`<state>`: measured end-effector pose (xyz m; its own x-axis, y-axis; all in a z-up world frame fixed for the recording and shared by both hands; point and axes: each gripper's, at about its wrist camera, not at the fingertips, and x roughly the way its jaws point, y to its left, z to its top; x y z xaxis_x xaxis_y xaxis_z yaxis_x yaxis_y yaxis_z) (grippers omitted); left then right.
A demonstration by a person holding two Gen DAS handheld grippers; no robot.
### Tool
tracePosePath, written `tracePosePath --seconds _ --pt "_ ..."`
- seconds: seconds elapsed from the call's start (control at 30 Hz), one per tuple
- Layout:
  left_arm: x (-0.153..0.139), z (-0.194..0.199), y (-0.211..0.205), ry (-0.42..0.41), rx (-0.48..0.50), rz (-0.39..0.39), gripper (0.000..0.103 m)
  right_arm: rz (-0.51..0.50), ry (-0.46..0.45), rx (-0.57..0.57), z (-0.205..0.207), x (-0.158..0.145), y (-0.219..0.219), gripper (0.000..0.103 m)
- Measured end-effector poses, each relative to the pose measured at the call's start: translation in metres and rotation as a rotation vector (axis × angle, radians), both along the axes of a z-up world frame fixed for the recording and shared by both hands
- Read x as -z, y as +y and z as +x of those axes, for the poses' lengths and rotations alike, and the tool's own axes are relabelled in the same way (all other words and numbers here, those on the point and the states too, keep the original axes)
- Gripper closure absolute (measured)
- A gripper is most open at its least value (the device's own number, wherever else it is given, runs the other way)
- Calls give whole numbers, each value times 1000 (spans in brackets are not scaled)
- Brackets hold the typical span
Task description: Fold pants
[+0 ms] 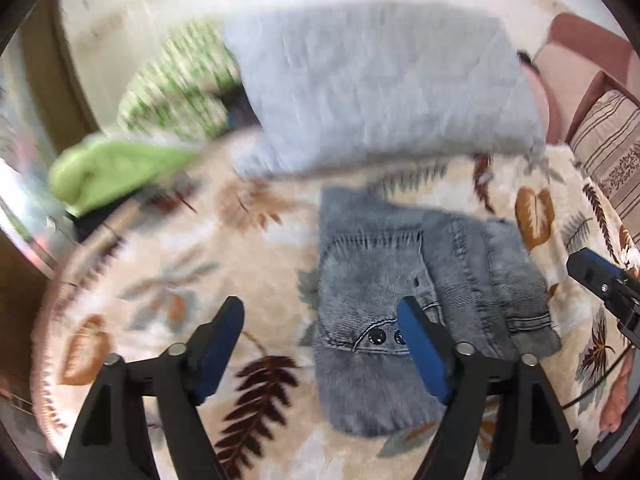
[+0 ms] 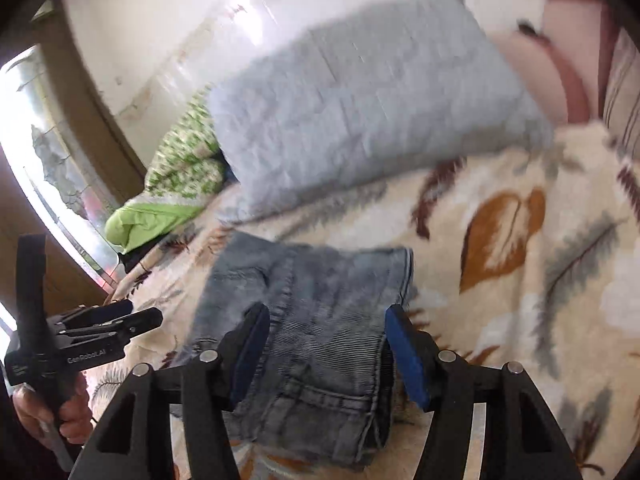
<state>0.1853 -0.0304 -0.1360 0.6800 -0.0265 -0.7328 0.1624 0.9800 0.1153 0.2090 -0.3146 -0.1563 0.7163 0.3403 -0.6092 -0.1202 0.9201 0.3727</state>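
Note:
Grey-blue denim pants [image 1: 416, 300] lie folded into a compact bundle on a cream leaf-print blanket [image 1: 192, 264]. My left gripper [image 1: 320, 316] is open and empty, hovering above the bundle's left edge, its right finger over the waistband buttons. In the right wrist view the pants [image 2: 316, 320] lie right under my right gripper [image 2: 326, 320], which is open with nothing between its pads. The right gripper also shows in the left wrist view [image 1: 600, 276] at the far right. The left gripper shows at lower left in the right wrist view [image 2: 120, 316].
A large light-grey pillow [image 1: 380, 92] lies behind the pants. A green patterned quilt [image 1: 176, 84] and a lime-green cloth [image 1: 108, 172] sit at the back left by the wall. A striped cushion [image 1: 612, 152] and a reddish sofa stand at the right.

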Motion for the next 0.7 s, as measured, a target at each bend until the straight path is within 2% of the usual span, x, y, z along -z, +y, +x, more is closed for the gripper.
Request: tracePosePath --seconds 0.1,0.2,0.3,0.5,0.7 --pt "-24 -33 -8 -106 -15 36 11 -46 -120 0 -33 -27 10 39" --pt "-40 -63 -11 -187 -21 65 9 -112 -208 23 -71 -45 23 39" --pt "-51 -90 -10 -226 -40 59 7 -168 -280 26 -106 -57 35 37" --pt "-69 -130 -6 -279 -48 34 6 -204 -355 57 -159 -82 46 34" --pt "-82 -152 5 -301 -57 1 6 -222 -378 50 -184 -95 58 33"
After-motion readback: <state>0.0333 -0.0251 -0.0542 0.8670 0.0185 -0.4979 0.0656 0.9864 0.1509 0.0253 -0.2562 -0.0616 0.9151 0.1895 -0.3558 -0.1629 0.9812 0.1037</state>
